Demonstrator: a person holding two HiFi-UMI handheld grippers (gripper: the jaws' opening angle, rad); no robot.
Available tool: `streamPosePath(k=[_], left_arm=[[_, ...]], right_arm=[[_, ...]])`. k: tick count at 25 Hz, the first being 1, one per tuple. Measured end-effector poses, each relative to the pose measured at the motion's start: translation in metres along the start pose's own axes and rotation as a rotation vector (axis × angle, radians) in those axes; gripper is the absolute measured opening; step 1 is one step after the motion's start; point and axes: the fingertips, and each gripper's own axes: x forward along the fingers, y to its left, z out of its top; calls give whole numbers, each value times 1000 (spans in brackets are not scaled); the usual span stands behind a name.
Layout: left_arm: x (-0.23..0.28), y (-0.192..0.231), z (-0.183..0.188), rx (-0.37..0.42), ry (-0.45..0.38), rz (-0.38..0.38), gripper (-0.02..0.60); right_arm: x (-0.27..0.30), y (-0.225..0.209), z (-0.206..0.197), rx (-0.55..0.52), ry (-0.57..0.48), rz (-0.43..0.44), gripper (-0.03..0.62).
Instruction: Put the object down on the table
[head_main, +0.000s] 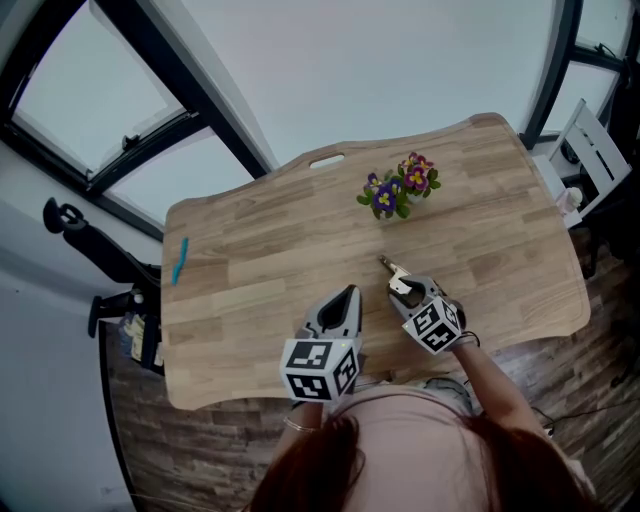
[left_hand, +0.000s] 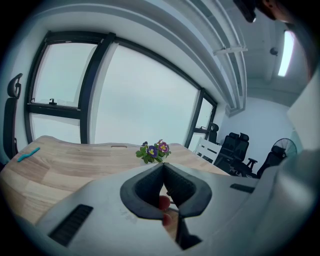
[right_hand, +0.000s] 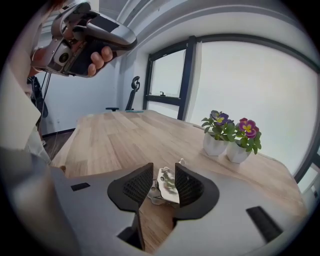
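I can read no word, number or brand anywhere. The cube (head_main: 320, 368) on my left claw (head_main: 349, 292) and the cube (head_main: 433, 326) on my right claw (head_main: 399, 283) carry only black-and-white square patterns, no letters.

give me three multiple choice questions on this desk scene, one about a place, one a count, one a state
1. Where is the silver metal object?
A) between the right gripper fingers
B) behind the flower pots
C) in the left gripper

2. How many white flower pots stand on the table?
A) one
B) two
C) three

3. The left gripper's fingers are:
A) wide apart
B) together, nothing between them
C) clamped on a flower pot

Answers:
1 A, the right gripper view shows it between the open fingers.
2 B, two pots stand side by side in that view.
3 B, the left gripper view shows the tips meeting.
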Motion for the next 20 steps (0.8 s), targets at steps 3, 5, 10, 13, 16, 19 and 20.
streamPosePath(k=[3, 5, 10, 13, 16, 19, 20], left_arm=[[-2, -3, 1, 8, -4, -2, 2], [-4, -6, 1, 12, -7, -6, 2], [-9, -12, 0, 27, -15, -11, 2], [-13, -15, 0, 35, -19, -11, 2], [-17, -18, -1, 44, -24, -11, 2], [-22, -20, -1, 54, -30, -8, 2], [-24, -20, -1, 58, -32, -7, 2]], right_arm=[[-9, -4, 5, 33, -25, -21, 124], [-16, -6, 8, 69, -39, -33, 112], [-35, -12, 16, 156, -77, -65, 90], [-46, -14, 20, 210, -108, -75, 84], [-57, -13, 25, 268, -139, -79, 84], [-69, -13, 29, 284, -157, -101, 62], [-73, -13, 30, 287, -165, -111, 53]])
